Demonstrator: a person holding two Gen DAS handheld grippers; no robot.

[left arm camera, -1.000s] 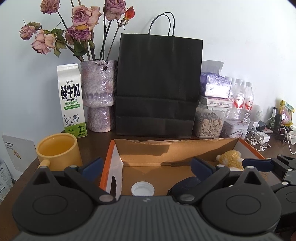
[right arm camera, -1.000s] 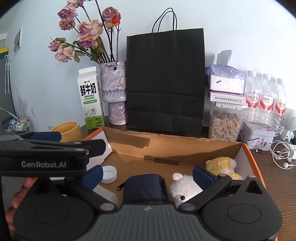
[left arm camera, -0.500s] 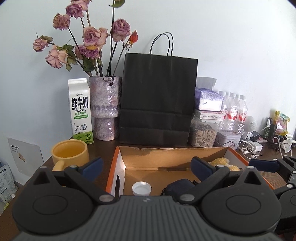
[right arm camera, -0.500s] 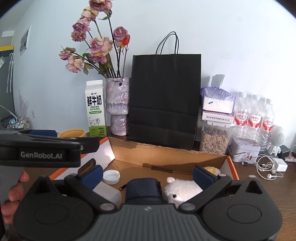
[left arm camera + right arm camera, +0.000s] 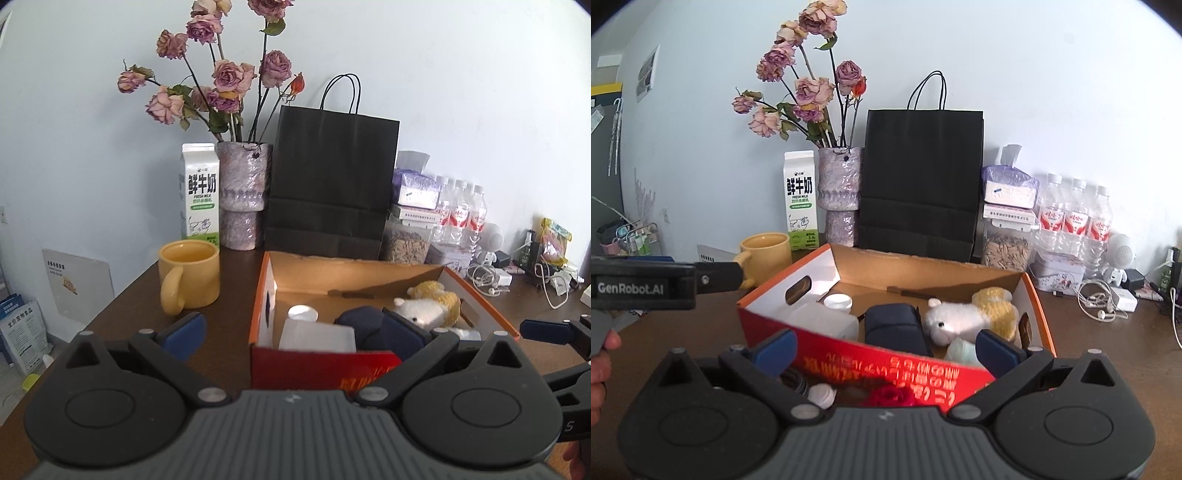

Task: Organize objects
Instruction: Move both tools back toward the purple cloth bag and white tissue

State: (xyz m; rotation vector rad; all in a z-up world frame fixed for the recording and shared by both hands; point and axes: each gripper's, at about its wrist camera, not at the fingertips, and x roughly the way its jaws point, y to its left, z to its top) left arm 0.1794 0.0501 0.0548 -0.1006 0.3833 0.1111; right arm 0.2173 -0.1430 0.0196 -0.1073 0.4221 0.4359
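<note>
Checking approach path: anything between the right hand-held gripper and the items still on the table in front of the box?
Nothing visible. The white cap and red item lie between the open right hand-held gripper fingers, short of the box wall.

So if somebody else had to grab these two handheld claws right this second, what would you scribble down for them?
Left gripper: open, empty, in front of the box's near left corner.
Right gripper: open, empty, in front of the box's near wall.
In the cardboard box: white plastic bottle, navy pouch, white plush sheep, yellow plush.
Still out: yellow mug left of the box, and small bits on the table in front of it, a white cap and something red.
Probably left: decide whether those go in too.
</note>
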